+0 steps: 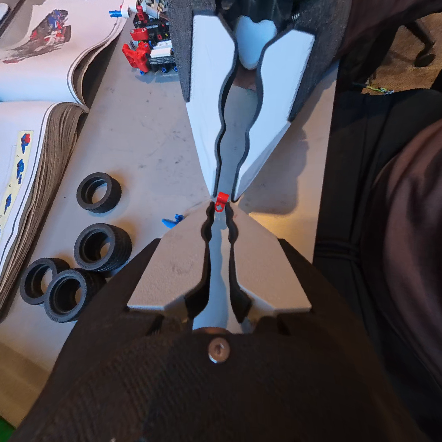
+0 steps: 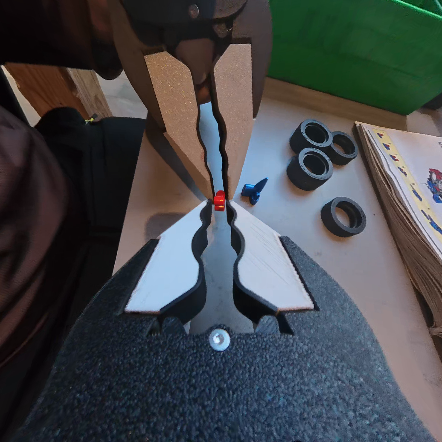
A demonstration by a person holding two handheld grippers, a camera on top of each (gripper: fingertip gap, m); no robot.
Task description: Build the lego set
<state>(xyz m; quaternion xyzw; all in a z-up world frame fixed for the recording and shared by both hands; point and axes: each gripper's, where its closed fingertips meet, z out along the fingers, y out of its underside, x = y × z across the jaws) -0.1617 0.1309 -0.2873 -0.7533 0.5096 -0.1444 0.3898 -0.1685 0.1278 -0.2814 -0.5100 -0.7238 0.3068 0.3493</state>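
Note:
A small red Lego connector point(image 1: 220, 202) with a cross hole hangs above the grey table point(image 1: 143, 131), between the tips of both grippers, which meet tip to tip. My left gripper point(image 1: 219, 206) is closed on its lower end. My right gripper point(image 1: 223, 195) comes in from the far side, closed around the upper end. In the right wrist view the red connector point(image 2: 219, 201) sits between my right gripper point(image 2: 218, 205) and the left gripper point(image 2: 218, 193). A blue Lego piece point(image 1: 172, 220) point(image 2: 254, 191) lies on the table beside the tips.
Several black tyres point(image 1: 99, 192) point(image 2: 309, 168) lie near an open instruction book point(image 1: 21, 167) point(image 2: 406, 179). A partly built red, black and white model point(image 1: 148, 47) stands farther back. A green bin point(image 2: 358, 47) sits past the tyres. The table edge point(image 1: 323, 167) borders a person's dark clothing. The tips of both grippers are at nearly the same place.

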